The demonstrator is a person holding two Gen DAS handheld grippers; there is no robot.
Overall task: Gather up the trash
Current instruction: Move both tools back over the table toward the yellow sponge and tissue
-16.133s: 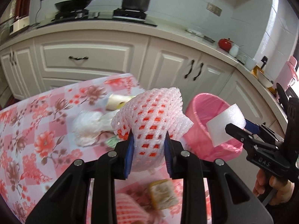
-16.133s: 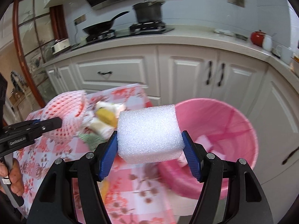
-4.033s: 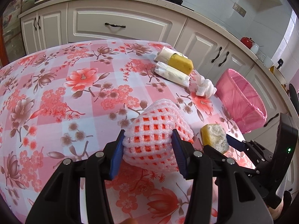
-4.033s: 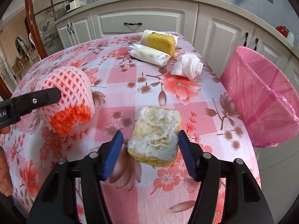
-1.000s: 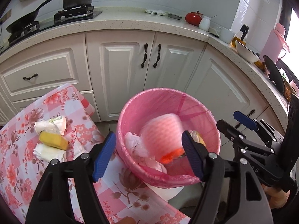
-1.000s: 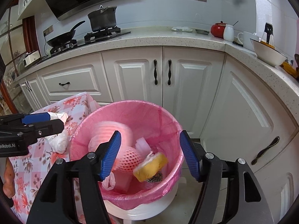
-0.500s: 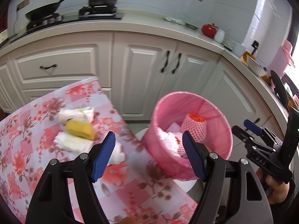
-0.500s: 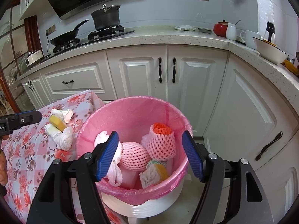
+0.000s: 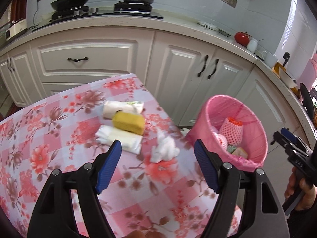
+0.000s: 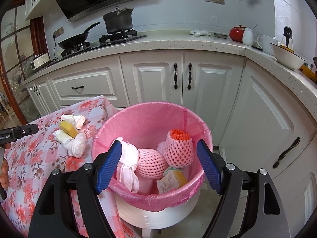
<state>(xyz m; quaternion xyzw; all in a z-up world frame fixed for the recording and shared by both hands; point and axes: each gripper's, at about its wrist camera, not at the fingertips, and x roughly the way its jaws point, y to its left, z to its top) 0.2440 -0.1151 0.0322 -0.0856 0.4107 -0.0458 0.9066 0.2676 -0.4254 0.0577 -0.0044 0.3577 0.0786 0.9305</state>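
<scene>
From my left tool's camera the crumpled tissue blurs; the bin liner hides my bin's lower contents.

foam nets: 2 in the bin | sponges: 1 on the table, 1 in the bin | pans on the stove: 2 | grippers: 2

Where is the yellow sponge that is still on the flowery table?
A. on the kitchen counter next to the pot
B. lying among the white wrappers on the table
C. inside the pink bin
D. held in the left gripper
B: the yellow sponge lies on the table among the white wrappers, outside the pink bin, and nothing is between the left gripper jaws.
</scene>
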